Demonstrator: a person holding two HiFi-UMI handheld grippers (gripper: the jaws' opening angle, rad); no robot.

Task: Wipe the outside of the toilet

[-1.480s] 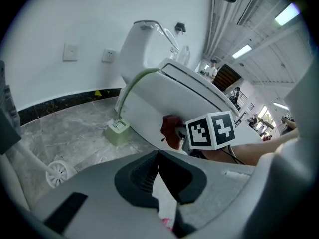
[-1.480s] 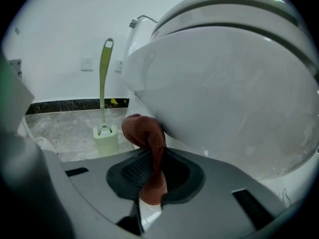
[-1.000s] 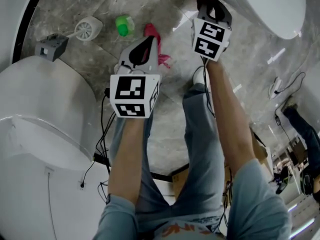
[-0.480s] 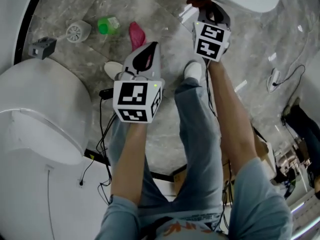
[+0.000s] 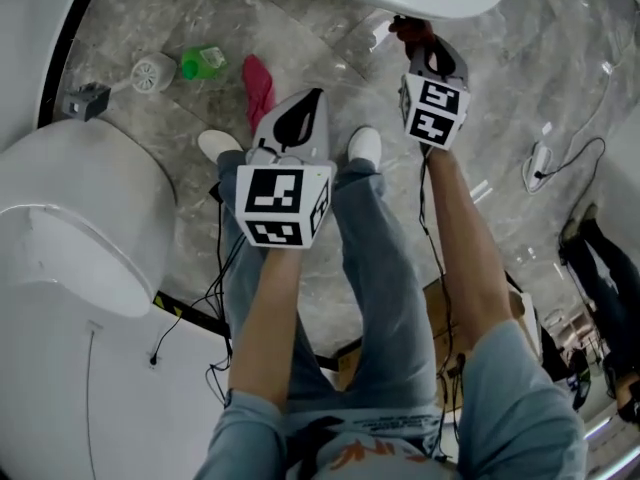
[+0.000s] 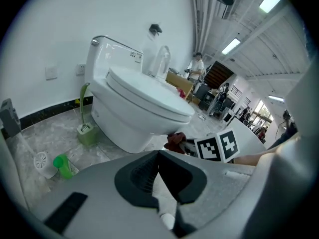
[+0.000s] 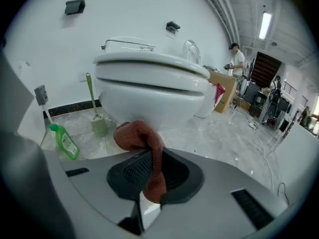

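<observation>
The toilet [image 7: 149,78] stands at 12 o'clock from both grippers, lid down. In the head view only the front curve of its bowl shows, cut off by the top edge. The right gripper [image 5: 425,50] reaches toward the underside of that curve with its jaws closed on a red-brown cloth [image 7: 142,143]. A bunched wad stands proud of the tips, probably so that cloth rather than plastic meets the porcelain. Whether the wad touches the bowl I cannot tell: in the right gripper view it overlaps the bowl's lower front, and in the left gripper view it sits just under the rim, close at least. The left gripper [image 5: 305,103] hangs at about 8 o'clock from the right one, over the person's legs. Its jaws are together with nothing between them, and it looks idle and out of the way. On the floor toward 10 o'clock in the head view lie a pink rag [image 5: 259,86], a green bottle [image 5: 200,63] and a white brush [image 5: 152,71], near each other and likely set within reach. A second white fixture [image 5: 80,218] fills the 9 o'clock side; what it is I cannot say. The toilet's far side is hidden in every view, and the people in the background are too small to make out.
</observation>
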